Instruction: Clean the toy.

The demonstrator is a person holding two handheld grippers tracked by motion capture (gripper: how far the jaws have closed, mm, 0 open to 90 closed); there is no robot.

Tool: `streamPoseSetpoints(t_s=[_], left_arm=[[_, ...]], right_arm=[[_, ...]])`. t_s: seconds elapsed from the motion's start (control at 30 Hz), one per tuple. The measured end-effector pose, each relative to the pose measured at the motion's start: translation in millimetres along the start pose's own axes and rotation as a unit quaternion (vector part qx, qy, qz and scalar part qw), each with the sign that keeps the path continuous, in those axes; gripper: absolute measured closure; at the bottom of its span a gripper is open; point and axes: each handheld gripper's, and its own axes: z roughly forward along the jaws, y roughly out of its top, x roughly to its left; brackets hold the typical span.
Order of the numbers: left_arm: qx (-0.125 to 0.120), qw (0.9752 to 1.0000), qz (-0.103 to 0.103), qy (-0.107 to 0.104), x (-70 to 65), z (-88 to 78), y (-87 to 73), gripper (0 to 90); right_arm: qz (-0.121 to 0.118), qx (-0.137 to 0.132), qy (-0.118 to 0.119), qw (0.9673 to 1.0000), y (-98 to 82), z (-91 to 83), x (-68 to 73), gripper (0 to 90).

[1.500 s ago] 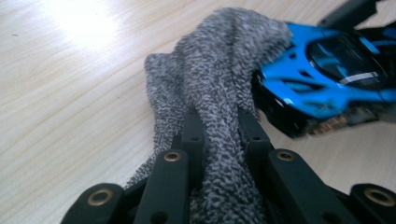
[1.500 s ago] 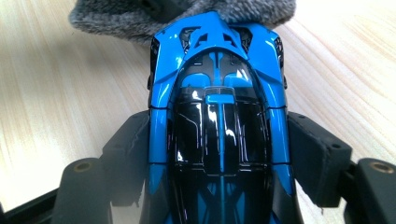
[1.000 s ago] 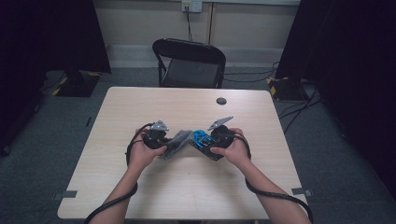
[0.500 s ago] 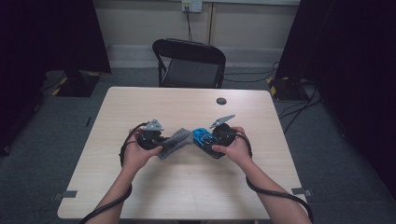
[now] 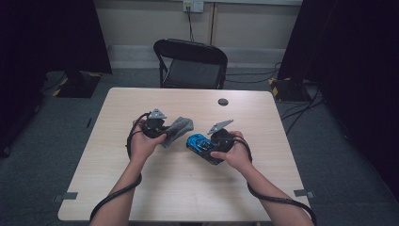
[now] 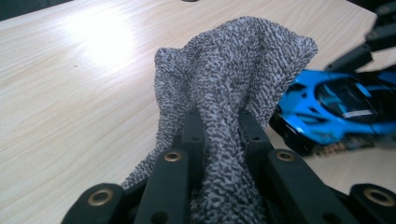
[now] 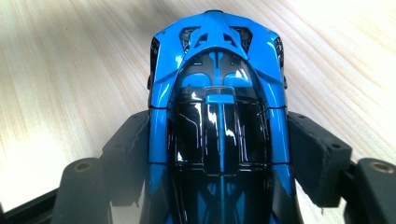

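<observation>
Two grips are in play, and each has its own weak spot. The left hand-held gripper (image 6: 219,140) has its jaws pressed together on a bunched fold of the grey cloth (image 6: 233,74), which stands up ahead of the jaws and drapes down over them. The right hand-held gripper (image 7: 219,154) pinches the blue toy car (image 7: 218,116) by its flanks, jaws spread wide around the body, with the car's nose pointing away from the jaws just above the bench (image 7: 70,56).

In the high view the cloth (image 5: 178,128) and the car (image 5: 200,143) sit apart, with the left hand-held gripper (image 5: 162,129) and the right hand-held gripper (image 5: 214,141) facing each other across a small gap.

My main worry is the car: its glossy sides look slick, and the pads hold only the mid-body, so a firm wipe against the nose could twist it or push it out of the pinch. The cloth is held by one narrow fold, so dragging it over the car's edges or vents may snag the loops and pull it free. The loose cloth could also fold back and hide the car from the left gripper view.
</observation>
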Motion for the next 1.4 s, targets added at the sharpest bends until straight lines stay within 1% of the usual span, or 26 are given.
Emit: streamPoseSetpoints(t_s=[0.03, 0.1, 0.17, 0.2, 0.23, 0.3, 0.43, 0.5, 0.57, 0.63, 0.7, 0.8, 0.83, 0.87, 0.9, 1.0, 1.13, 1.23, 1.27, 1.4], left_arm=[[0.000, 1.0000, 0.000, 0.000, 0.0, 0.0, 0.0, 76.7], [0.002, 1.0000, -0.004, -0.004, -2.4, 6.6, 2.8, 76.6], [0.005, 1.0000, 0.000, -0.003, -3.2, 10.2, 4.2, 76.7], [0.006, 1.0000, -0.003, -0.003, -3.9, 11.9, 4.5, 76.7], [0.009, 1.0000, 0.001, -0.002, -4.1, 13.9, 4.8, 76.6], [0.019, 0.9998, 0.002, -0.005, -5.9, 17.5, 4.7, 76.7], [0.028, 0.9994, 0.007, -0.018, -9.4, 23.2, 2.8, 76.6], [0.028, 0.9994, 0.006, -0.018, -10.4, 25.1, 1.2, 76.6], [0.029, 0.9992, 0.005, -0.027, -10.5, 25.5, -0.2, 76.7], [0.030, 0.9991, 0.003, -0.030, -11.0, 25.5, -0.8, 76.6], [0.035, 0.9989, 0.013, -0.030, -11.4, 23.5, -1.4, 76.6], [0.034, 0.9988, 0.016, -0.031, -11.3, 21.8, -2.0, 76.6], [0.035, 0.9987, 0.019, -0.031, -10.8, 19.9, -2.6, 76.7], [0.035, 0.9987, 0.019, -0.031, -10.8, 19.9, -2.6, 76.7], [0.040, 0.9985, 0.022, -0.031, -9.9, 16.9, -3.3, 76.7], [0.039, 0.9985, 0.021, -0.032, -9.4, 14.6, -4.9, 76.6], [0.037, 0.9984, 0.017, -0.039, -8.2, 10.6, -10.8, 76.5], [0.037, 0.9981, 0.018, -0.045, -9.3, 7.5, -15.1, 76.5], [0.037, 0.9980, 0.017, -0.048, -9.7, 6.6, -16.1, 76.6], [0.032, 0.9977, 0.012, -0.059, -13.0, 3.8, -20.4, 76.5]], right_arm=[[-0.002, 0.001, 0.001, 1.0000, -0.2, 0.1, 0.4, 28.9], [-0.002, 0.001, 0.003, 1.0000, -0.7, 0.0, 0.9, 28.9], [-0.003, 0.001, 0.004, 1.0000, -1.0, 0.0, 1.4, 28.9], [-0.004, 0.000, 0.004, 1.0000, -1.2, -0.1, 1.6, 28.9], [-0.005, 0.000, 0.006, 1.0000, -1.2, -0.2, 1.7, 28.9], [-0.005, -0.001, 0.007, 1.0000, -0.9, -0.7, 2.0, 28.9], [-0.006, -0.005, 0.007, 0.9999, -0.1, -1.8, 2.0, 28.9], [-0.007, -0.005, 0.006, 0.9999, 0.3, -2.0, 2.4, 28.9], [-0.008, -0.004, 0.005, 0.9999, 0.6, -1.7, 3.0, 28.9], [-0.009, -0.003, 0.004, 0.9999, 0.8, -1.7, 3.1, 28.9], [-0.010, -0.002, 0.004, 0.9999, 1.7, -1.2, 3.1, 28.9], [-0.011, -0.001, 0.005, 0.9999, 2.3, -0.4, 2.7, 28.9], [-0.015, 0.002, 0.003, 0.9999, 3.0, 0.3, 2.3, 28.9], [-0.010, 0.001, 0.001, 0.9999, 3.0, 0.6, 2.1, 28.9], [-0.011, 0.002, 0.000, 0.9999, 3.1, 1.0, 1.5, 28.9], [-0.011, 0.002, -0.002, 0.9999, 3.2, 1.4, 0.9, 28.9], [-0.009, 0.005, -0.008, 0.9999, 3.4, 1.8, -2.4, 28.9], [0.001, 0.004, -0.013, 0.9999, 2.9, 2.3, -5.4, 28.9], [0.002, 0.005, -0.011, 0.9999, 2.9, 2.4, -6.3, 28.9], [0.007, 0.003, -0.017, 0.9998, 3.3, 1.5, -8.9, 28.9]])
